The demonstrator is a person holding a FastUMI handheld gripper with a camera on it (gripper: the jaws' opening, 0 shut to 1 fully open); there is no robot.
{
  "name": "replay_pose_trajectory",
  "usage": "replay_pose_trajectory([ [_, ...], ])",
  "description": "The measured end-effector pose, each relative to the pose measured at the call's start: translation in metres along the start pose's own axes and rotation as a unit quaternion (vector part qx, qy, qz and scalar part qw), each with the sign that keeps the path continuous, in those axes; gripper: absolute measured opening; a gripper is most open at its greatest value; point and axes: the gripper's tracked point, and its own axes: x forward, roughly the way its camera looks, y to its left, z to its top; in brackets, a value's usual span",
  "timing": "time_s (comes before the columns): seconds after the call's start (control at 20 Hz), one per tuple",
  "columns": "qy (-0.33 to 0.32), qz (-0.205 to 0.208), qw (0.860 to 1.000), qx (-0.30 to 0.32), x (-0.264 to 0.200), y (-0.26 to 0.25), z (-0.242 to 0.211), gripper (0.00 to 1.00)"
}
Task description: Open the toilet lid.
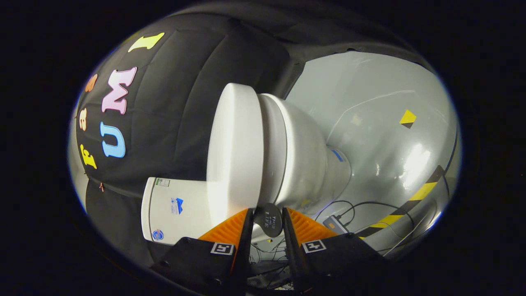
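Grasp step in hand: gripper (267, 216) fingers are narrowed onto a small round black pull tab (269, 220), which sits between the tips, both seeming to press its edges. Tab hangs at the front edge of the smooth white plastic toilet lid (234, 152), which appears down on the white ceramic toilet bowl (304, 156) just beyond the fingers. Next move likely needs a firm hold and an arc around the hinge by the white tank (172, 209). Glossy grey floor (382, 135) with cables beyond
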Motion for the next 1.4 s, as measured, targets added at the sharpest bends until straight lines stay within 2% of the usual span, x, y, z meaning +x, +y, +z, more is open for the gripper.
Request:
replay_pose_trajectory([
  [0.05, 0.001, 0.0, 1.0, 0.021, 0.006, 0.006, -0.007, 0.45],
  [0.1, 0.001, 0.007, 1.0, 0.024, -0.008, 0.005, 0.006, 0.25],
  [0.15, -0.014, 0.014, 0.999, 0.038, -0.01, 0.005, 0.01, 0.24],
  [0.2, -0.01, 0.021, 0.999, 0.043, 0.0, 0.01, 0.007, 0.13],
  [0.25, -0.015, 0.019, 0.999, 0.044, 0.001, 0.01, 0.006, 0.13],
  [0.3, -0.011, 0.008, 0.999, 0.039, -0.001, 0.01, 0.001, 0.05],
  [0.45, -0.02, -0.037, 0.999, 0.013, -0.009, 0.02, 0.005, 0.05],
  [0.75, -0.051, -0.054, 0.995, -0.073, -0.038, 0.084, 0.005, 0.05],
  [1.05, -0.096, -0.098, 0.978, -0.157, -0.065, 0.161, -0.006, 0.05],
  [1.25, -0.135, -0.141, 0.957, -0.215, -0.08, 0.202, -0.021, 0.05],
  [1.4, -0.164, -0.16, 0.947, -0.227, -0.082, 0.228, -0.031, 0.05],
])
